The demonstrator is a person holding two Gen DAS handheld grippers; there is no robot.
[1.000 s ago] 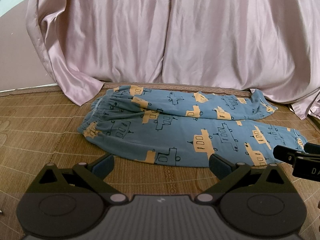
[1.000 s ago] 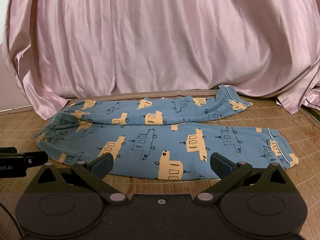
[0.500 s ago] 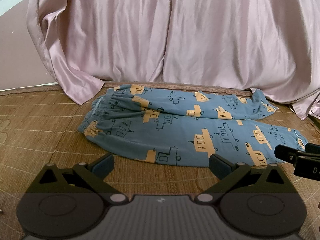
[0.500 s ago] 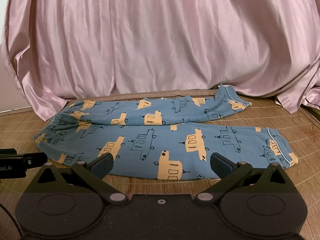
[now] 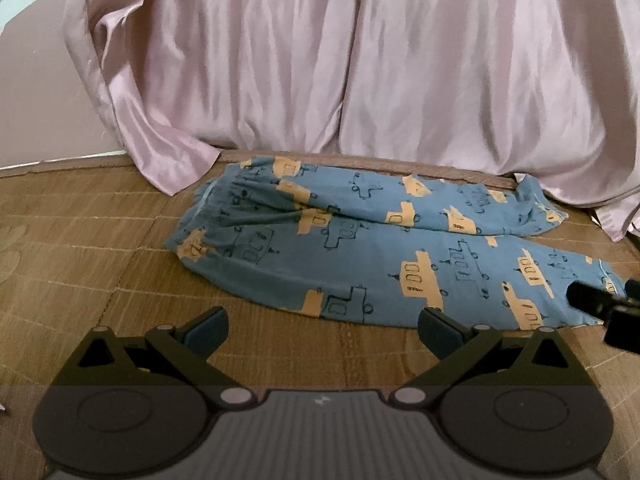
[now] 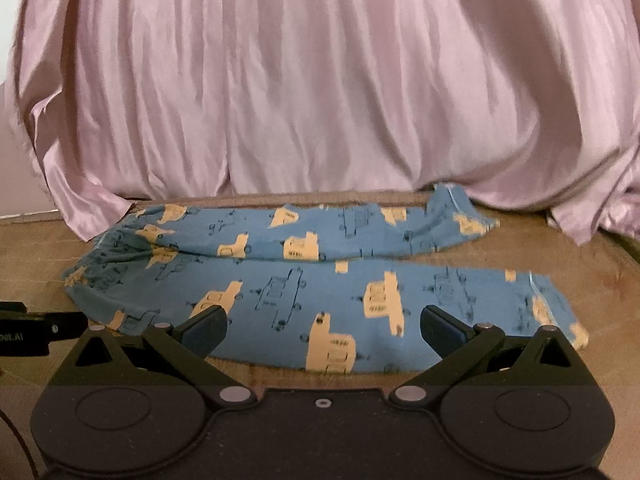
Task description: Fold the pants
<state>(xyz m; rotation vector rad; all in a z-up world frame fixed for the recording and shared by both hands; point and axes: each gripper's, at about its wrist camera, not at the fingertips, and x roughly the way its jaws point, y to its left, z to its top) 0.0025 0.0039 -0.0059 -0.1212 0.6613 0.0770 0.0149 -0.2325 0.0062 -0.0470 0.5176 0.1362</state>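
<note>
Two grippers, left gripper (image 5: 322,326) and right gripper (image 6: 323,326), are hovering with fingers spread, holding nothing, near the blue boat-print cotton pants (image 6: 320,280) lying flat on the woven mat (image 5: 80,248). Folding isn't started; next is probably grabbing waistband and cuffs.

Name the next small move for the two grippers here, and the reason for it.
Probably ease both grippers forward and down to the near edge of the pants. The left gripper and right gripper are open and empty, just short of that edge. The pants lie unfolded on the mat, legs side by side, waistband at left.
</note>
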